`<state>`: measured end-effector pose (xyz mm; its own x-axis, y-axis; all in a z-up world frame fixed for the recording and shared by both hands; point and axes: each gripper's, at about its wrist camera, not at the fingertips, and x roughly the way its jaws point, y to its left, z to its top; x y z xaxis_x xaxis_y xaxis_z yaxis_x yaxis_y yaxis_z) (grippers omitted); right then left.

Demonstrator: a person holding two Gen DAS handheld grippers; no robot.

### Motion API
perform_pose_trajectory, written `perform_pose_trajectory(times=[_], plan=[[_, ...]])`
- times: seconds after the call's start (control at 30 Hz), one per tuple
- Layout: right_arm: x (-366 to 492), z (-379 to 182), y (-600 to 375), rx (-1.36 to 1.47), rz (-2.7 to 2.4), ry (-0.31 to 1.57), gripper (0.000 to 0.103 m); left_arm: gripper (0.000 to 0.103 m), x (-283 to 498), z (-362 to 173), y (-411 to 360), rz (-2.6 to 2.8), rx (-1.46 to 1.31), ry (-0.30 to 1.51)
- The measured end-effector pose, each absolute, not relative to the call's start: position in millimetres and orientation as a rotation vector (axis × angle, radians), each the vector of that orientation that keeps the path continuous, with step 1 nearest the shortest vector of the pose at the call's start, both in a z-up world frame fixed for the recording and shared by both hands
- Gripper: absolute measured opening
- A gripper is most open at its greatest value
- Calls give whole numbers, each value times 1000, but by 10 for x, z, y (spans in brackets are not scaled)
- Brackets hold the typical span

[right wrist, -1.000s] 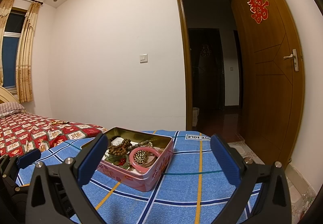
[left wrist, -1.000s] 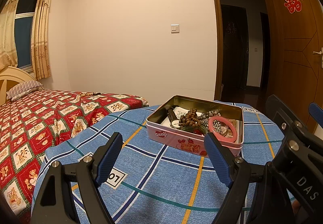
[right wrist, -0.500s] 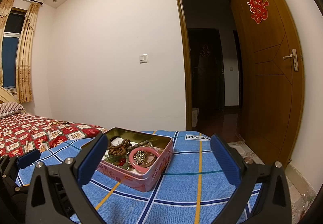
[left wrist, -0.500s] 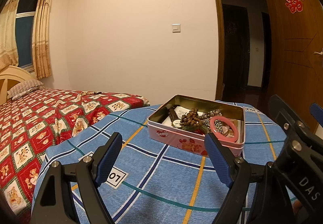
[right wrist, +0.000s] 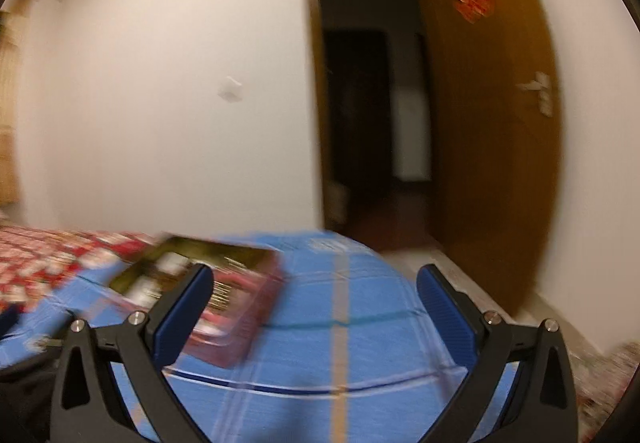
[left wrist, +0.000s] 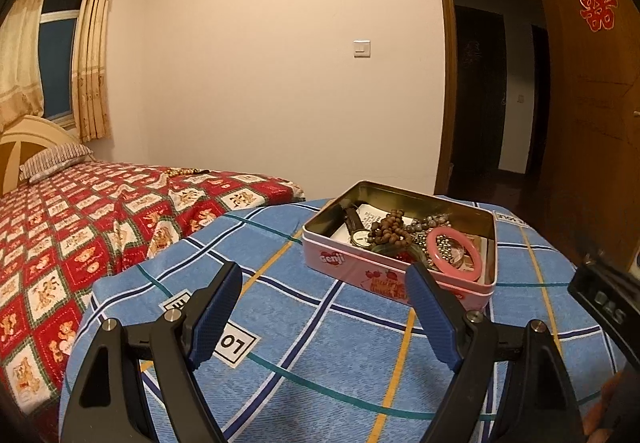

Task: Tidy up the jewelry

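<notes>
An open pink tin [left wrist: 348,261] stands on the blue checked cloth [left wrist: 320,323]. It holds a brown bead bracelet [left wrist: 390,229], a pink bangle [left wrist: 452,257], a wristwatch [left wrist: 358,233] and grey beads. My left gripper [left wrist: 326,283] is open and empty, just short of the tin's near side. My right gripper [right wrist: 314,285] is open and empty; in its blurred view the tin [right wrist: 240,319] lies to the left, behind its left finger [right wrist: 182,313].
A bed with a red patterned cover [left wrist: 100,211] lies to the left. An open doorway [left wrist: 492,95] and a wooden door [right wrist: 492,131] are at the back right. The cloth-covered surface drops off at its left and far edges.
The right wrist view is now blurred and has swung, with the tin shifted further left. The left gripper has pulled slightly back from the tin. Both grippers stay open.
</notes>
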<state>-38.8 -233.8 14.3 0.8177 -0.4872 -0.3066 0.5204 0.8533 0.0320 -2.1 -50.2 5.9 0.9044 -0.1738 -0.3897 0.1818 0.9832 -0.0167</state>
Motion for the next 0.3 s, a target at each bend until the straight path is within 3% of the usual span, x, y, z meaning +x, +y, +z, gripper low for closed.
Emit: perform_pose_trajectory(times=[0.17,0.3], plan=[[-265,36,-2693,202,-625,465,103,84,-24,59,-503,-209,6,401],[-262,32,-2727,197,-636,480,103,84,-24,59,-525,-199,17,401]])
